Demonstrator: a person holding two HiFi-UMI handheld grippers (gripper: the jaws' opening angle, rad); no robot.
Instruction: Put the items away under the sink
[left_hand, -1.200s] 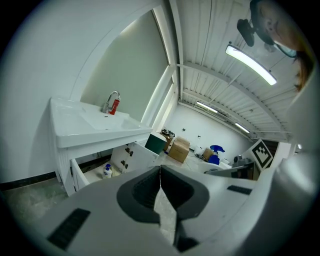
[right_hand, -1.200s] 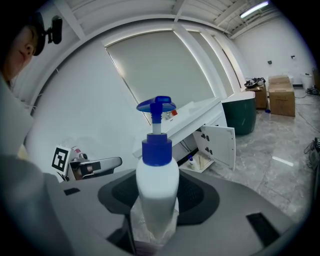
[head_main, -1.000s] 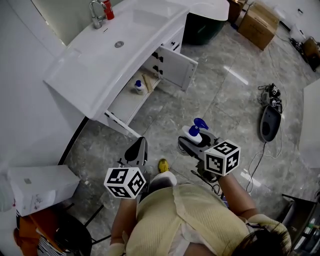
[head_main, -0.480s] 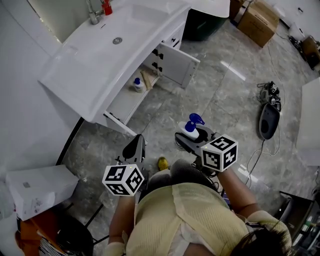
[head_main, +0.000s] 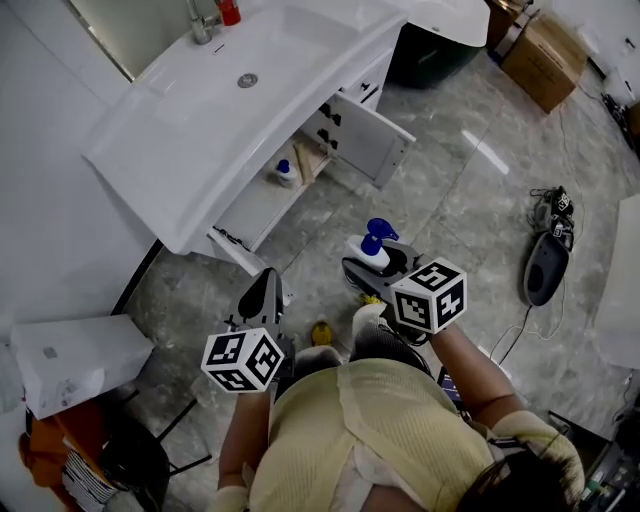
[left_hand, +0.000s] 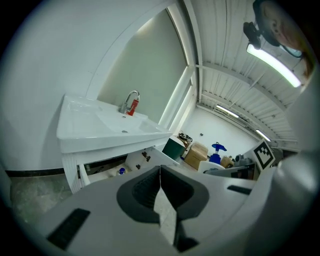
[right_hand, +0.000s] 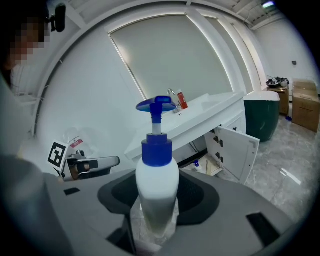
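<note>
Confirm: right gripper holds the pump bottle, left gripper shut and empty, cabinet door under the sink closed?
No: head view shows the cabinet door under the sink open. The rest stands: right gripper holds the pump bottle; left gripper shut, empty.

Grey tiled floor (head_main: 440, 200): cardboard box (head_main: 545, 62), dark green bin (head_main: 432, 55) standing on it. Open cabinet shelf (head_main: 258, 203): small blue-capped bottle (head_main: 285, 172).

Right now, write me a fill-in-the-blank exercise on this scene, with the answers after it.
The right gripper is shut on a white pump bottle whose pump head is ____.
The jaws of the left gripper are ____, with nothing between them.
The cabinet door under the sink stands ____.
Missing words: blue; shut; open.
</note>
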